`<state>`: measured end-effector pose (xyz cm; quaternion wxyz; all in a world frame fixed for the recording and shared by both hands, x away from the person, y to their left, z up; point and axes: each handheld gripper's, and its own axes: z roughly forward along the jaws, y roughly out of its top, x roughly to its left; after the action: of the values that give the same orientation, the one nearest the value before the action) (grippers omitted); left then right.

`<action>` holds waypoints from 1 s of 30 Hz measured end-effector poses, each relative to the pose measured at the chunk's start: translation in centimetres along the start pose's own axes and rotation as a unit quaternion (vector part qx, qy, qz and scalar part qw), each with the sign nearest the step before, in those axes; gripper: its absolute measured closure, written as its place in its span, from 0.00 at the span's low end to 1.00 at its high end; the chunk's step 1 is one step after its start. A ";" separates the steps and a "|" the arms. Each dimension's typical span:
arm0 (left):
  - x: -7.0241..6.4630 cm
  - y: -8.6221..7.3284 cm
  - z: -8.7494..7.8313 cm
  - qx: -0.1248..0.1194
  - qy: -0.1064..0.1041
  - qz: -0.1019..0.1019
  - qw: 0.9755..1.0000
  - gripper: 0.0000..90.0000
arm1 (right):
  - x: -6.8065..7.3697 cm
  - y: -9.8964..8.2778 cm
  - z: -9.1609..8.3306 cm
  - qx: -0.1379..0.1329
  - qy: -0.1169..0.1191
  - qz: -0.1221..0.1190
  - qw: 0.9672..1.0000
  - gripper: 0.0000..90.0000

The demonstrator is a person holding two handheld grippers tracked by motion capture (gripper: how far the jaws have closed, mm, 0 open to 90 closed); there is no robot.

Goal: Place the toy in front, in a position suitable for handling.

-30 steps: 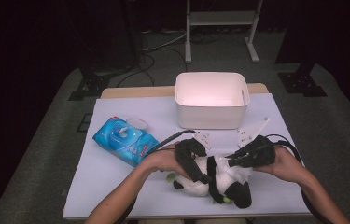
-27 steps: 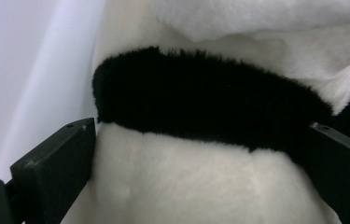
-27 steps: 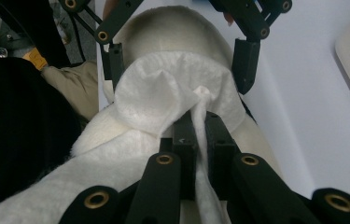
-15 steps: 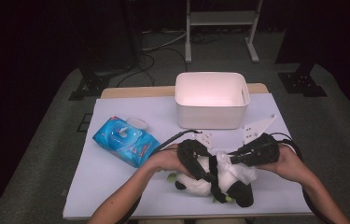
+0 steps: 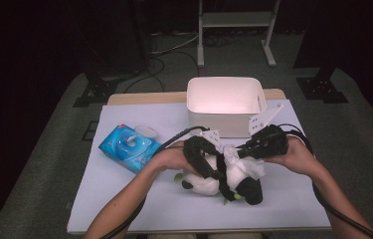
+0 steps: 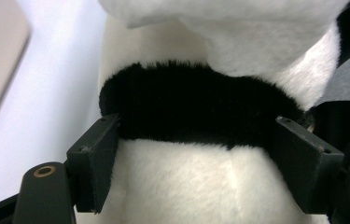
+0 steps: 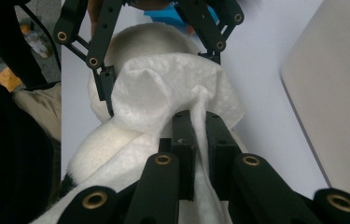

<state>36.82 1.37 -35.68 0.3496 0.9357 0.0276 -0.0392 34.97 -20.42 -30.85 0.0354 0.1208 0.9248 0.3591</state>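
- Panda plush toy (image 5: 224,181) lies on its side near the front edge of the worktop (image 5: 124,199), its long axis running roughly left to right in the high view, in front of the white bin (image 5: 226,102) and to the right of the blue wipes pack (image 5: 129,148).
- Left gripper (image 5: 209,167) comes at the toy from its left end. In the left gripper view its jaws straddle the black fur band (image 6: 196,105); they have just been closing, with the body between them, and the pads appear to touch the fur at both sides.
- Right gripper (image 7: 199,135) is clenched on a white wipe (image 7: 163,98) draped over the toy's top.
- Since the wipe already lies on the toy just beyond the right gripper, the next stroke likely runs along the body while the left gripper steadies it.
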 end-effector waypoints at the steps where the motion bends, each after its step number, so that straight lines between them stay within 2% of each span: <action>1: 0.1 -0.1 0.2 0.002 -0.002 -0.004 1.000 0.25 | -0.3 0.0 0.1 -0.001 0.000 0.003 1.000 0.93; 5: -0.3 -0.7 0.6 -0.003 -0.004 -0.011 1.000 0.21 | -0.2 -0.5 1.1 0.015 0.011 0.007 1.000 0.94; 10: -0.8 -1.4 -0.1 -0.018 0.003 -0.023 1.000 0.17 | 0.5 -1.3 1.1 0.012 0.013 0.015 1.000 0.94; 17: -2.2 -2.4 -1.7 -0.027 0.028 -0.031 0.999 0.12 | 1.6 -2.7 1.1 0.005 0.007 0.020 1.000 0.94; 22: -3.0 -3.8 -3.0 -0.034 0.046 -0.030 0.998 0.12 | 2.0 -3.7 0.8 0.006 0.007 0.036 0.999 0.94; 25: -3.2 -4.6 -3.0 -0.029 0.047 -0.036 0.998 0.11 | 2.2 -4.2 0.6 0.010 0.011 0.040 0.999 0.94; 30: -3.3 -5.8 -2.0 -0.048 0.031 -0.049 0.997 0.11 | 2.9 -4.7 0.4 0.013 0.011 0.042 0.999 0.94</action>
<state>33.15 7.01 -37.62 0.3909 0.9161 0.0857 -0.0260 31.31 -22.77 -34.25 0.0081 0.1563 0.9237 0.3496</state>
